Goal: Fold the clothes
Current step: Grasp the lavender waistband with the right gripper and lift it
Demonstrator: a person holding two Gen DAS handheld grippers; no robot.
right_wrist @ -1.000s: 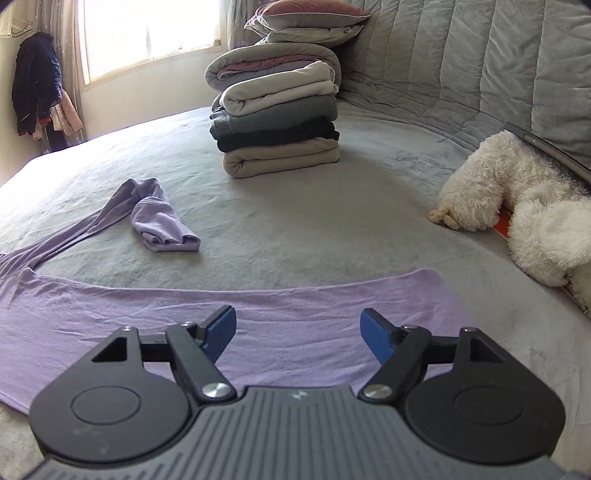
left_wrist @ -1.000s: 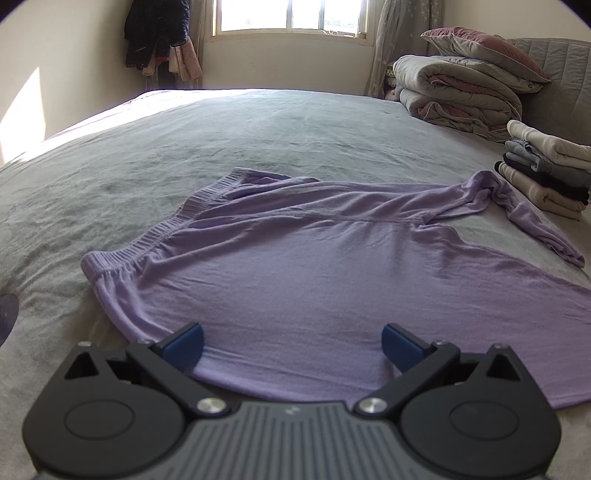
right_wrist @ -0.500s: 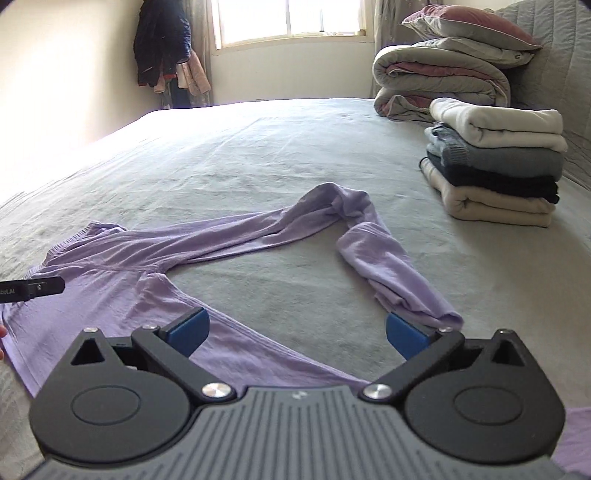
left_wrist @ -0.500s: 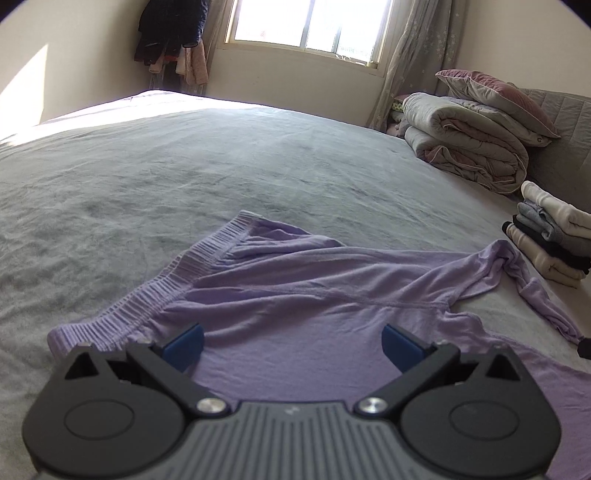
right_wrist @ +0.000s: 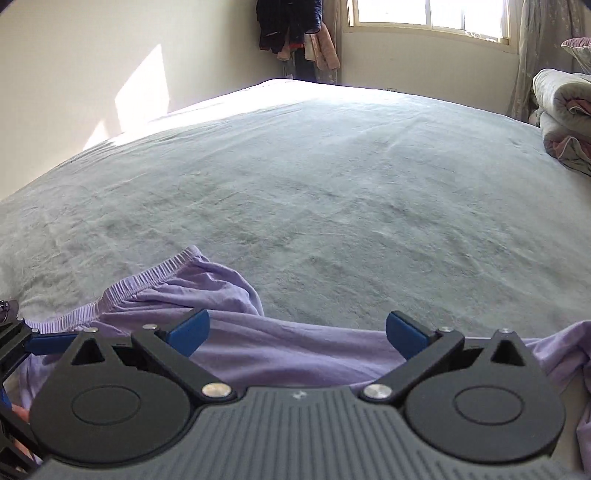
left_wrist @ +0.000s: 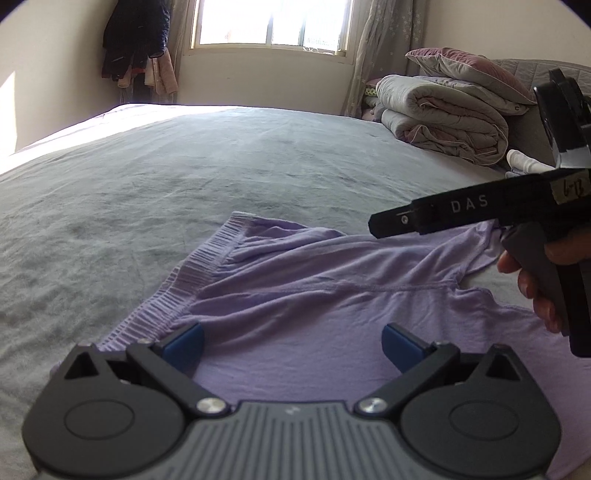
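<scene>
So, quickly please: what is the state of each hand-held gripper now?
Left hand-held gripper: open, holding nothing, over the purple garment.
Right hand-held gripper: open, holding nothing, over the same garment.

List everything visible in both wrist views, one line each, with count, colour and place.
lilac knit garment with ribbed waistband: one, pale purple, spread flat on the bed under both claws.
grey bedspread: one, grey, covers the whole bed.
rolled quilts and pillow: one pile, grey and mauve, far right of the bed.
hanging clothes: a bunch, dark and pink, in the corner beside the window.
window: one, bright, on the back wall.
curtain: one, pale patterned, right of the window.
left claw: one, black with blue pads, open over the garment.
right claw: one, black with blue pads, open over the garment.
</scene>
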